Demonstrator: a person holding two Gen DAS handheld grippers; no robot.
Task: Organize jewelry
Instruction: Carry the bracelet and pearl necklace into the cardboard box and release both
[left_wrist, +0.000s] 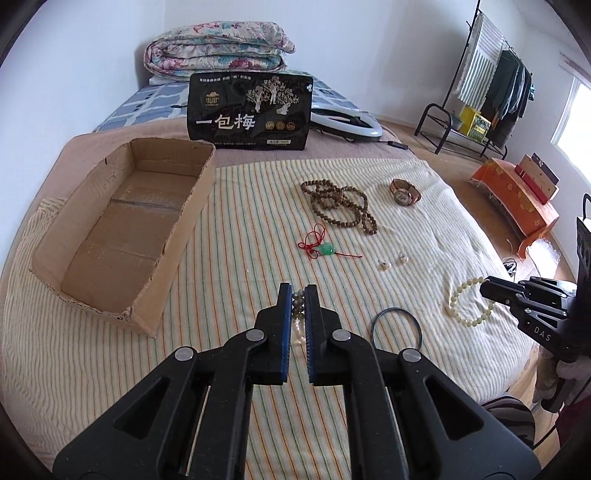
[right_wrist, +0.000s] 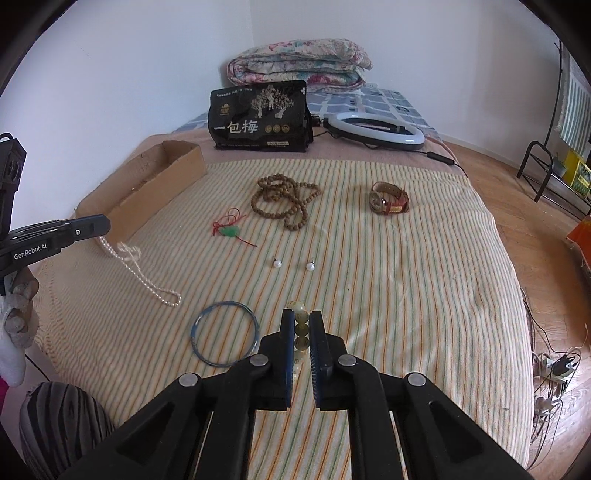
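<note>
Clamping a strand of small white pearls (right_wrist: 147, 278), the left gripper (left_wrist: 297, 291) has its jaws pressed together on beads near one end, and the rest of the strand trails down onto the striped bed cover (right_wrist: 406, 295). The right gripper (right_wrist: 302, 317) is likewise closed on a pale bead bracelet (left_wrist: 467, 302), whose loop hangs from its tips above the cover. A blue bangle (right_wrist: 225, 334) lies flat just beside the bracelet, between the two grippers. Beyond the bangle sit two pearl earrings (right_wrist: 293, 265), then a green pendant on red cord (right_wrist: 231, 230) and a heap of brown wooden beads (right_wrist: 284, 201). A watch (right_wrist: 388, 201) rests farther from the bangle, near the cover's edge. The open cardboard box (left_wrist: 122, 236) stands left of the bangle, apart from all the jewelry.
</note>
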